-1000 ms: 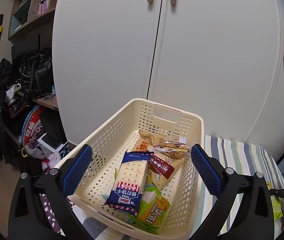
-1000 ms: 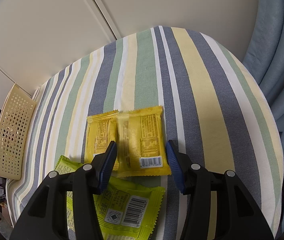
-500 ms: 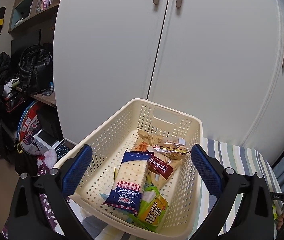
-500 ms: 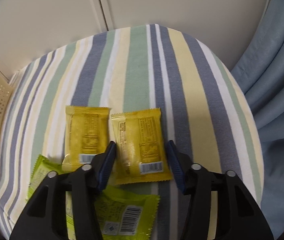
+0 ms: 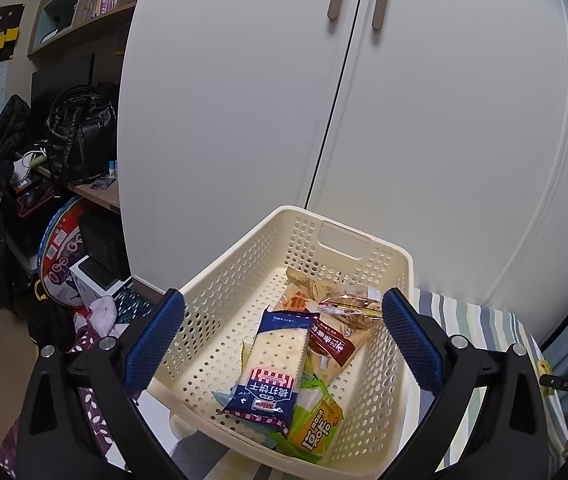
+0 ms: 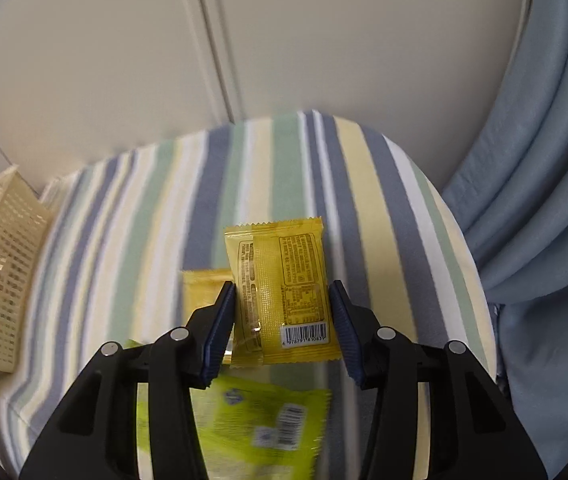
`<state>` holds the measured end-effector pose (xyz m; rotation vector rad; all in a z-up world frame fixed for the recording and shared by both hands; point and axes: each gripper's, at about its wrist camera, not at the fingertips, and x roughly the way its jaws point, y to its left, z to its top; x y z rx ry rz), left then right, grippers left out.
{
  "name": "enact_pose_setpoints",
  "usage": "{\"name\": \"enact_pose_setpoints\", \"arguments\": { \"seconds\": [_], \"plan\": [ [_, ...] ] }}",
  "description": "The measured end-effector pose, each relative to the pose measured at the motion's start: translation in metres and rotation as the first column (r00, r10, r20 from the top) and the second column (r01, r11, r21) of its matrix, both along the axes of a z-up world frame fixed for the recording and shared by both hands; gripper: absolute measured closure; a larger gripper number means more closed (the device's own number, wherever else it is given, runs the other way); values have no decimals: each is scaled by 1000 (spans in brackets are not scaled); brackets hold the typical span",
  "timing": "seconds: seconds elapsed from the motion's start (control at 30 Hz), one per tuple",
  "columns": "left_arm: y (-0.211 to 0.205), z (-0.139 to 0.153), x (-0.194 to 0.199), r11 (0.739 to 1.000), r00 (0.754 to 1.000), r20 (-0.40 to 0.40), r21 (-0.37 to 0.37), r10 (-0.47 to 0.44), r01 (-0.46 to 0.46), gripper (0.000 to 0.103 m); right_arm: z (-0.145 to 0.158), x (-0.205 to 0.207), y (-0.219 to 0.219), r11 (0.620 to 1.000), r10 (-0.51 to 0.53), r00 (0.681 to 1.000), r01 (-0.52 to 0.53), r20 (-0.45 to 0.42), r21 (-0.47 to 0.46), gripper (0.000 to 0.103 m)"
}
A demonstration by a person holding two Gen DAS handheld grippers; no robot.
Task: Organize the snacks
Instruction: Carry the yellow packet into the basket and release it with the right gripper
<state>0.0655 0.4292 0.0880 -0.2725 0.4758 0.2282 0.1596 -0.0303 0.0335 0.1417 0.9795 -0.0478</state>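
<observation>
Right gripper (image 6: 281, 312) clamped a yellow snack packet (image 6: 284, 290) between its blue pads (image 6: 219, 332), lifted off the striped cloth (image 6: 284, 152), barcode end nearest the camera. Left gripper (image 5: 281, 344) hung wide open over the cream basket (image 5: 388, 384), which held a cracker pack (image 5: 271, 368).

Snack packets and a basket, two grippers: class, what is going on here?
A person is sorting snacks with two handheld grippers. The right gripper has its jaws closed on a yellow packet, lifted off the striped cloth; another yellow packet and a green packet lie below. The left gripper hangs open over the cream basket, which holds a blue cracker pack and other snacks.
</observation>
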Motion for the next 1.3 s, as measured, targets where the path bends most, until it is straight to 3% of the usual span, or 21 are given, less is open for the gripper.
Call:
{"name": "enact_pose_setpoints", "arguments": {
  "seconds": [0.2, 0.43, 0.77, 1.03, 1.3],
  "plan": [
    [8, 3, -3, 1000, 999, 15, -3, 29, -29, 3, 42, 1, 71, 985, 137, 986, -146, 99, 89, 55],
    [23, 5, -8, 997, 997, 27, -13, 75, -74, 3, 79, -5, 178, 923, 318, 928, -350, 196, 159, 55],
    [48, 6, -16, 990, 991, 44, -62, 129, -126, 3, 77, 0, 296, 853, 461, 865, -493, 197, 172, 55],
    [59, 2, -18, 984, 989, 41, -112, 144, -138, 3, 60, 6, 340, 839, 487, 858, -512, 164, 183, 49],
    [62, 2, -19, 983, 989, 46, -121, 142, -136, 3, 57, 3, 328, 851, 472, 866, -496, 163, 172, 49]
  ]
}}
